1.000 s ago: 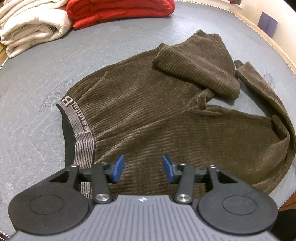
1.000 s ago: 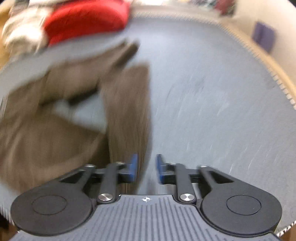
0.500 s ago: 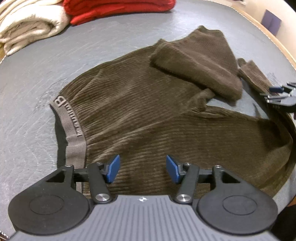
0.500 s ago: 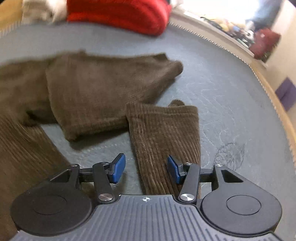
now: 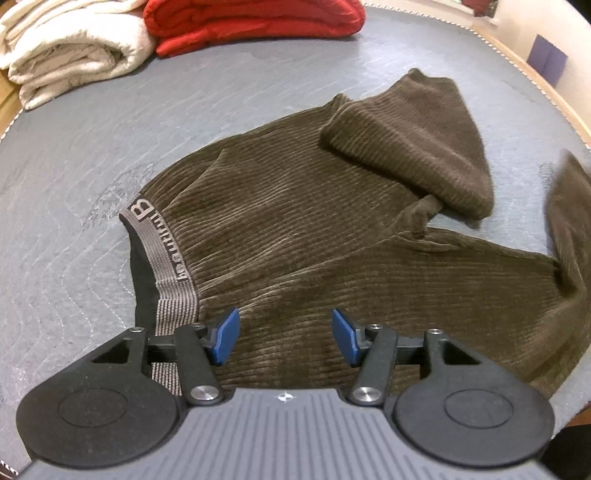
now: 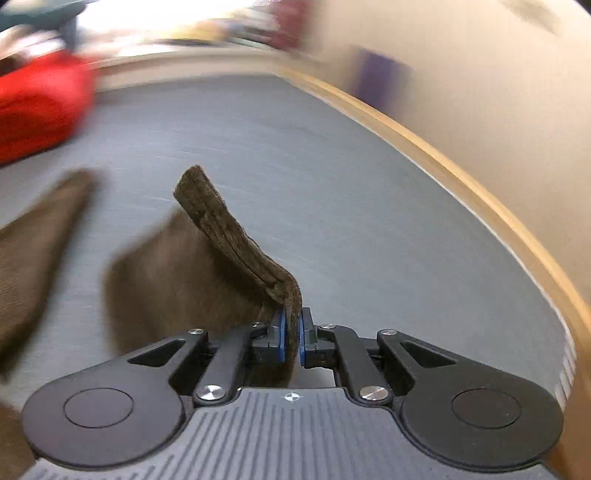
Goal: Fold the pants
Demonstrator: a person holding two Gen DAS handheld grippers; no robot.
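Brown corduroy pants (image 5: 295, 236) lie spread on the grey quilted surface (image 5: 74, 155), grey waistband (image 5: 162, 251) at the left. One leg is folded back on itself (image 5: 410, 140). My left gripper (image 5: 284, 338) is open and empty, hovering over the pants near the waistband. My right gripper (image 6: 291, 339) is shut on the cuff of the other pant leg (image 6: 229, 236) and holds it lifted off the surface. That lifted leg shows blurred at the right edge of the left wrist view (image 5: 565, 206).
A folded red blanket (image 5: 251, 18) and a folded cream blanket (image 5: 70, 48) lie at the far edge. A wooden rim (image 6: 461, 184) borders the surface on the right, with a wall behind it.
My right gripper has shut on the pant leg cuff and lifted it; the view is blurred with motion. The left gripper has stayed open over the waist area.
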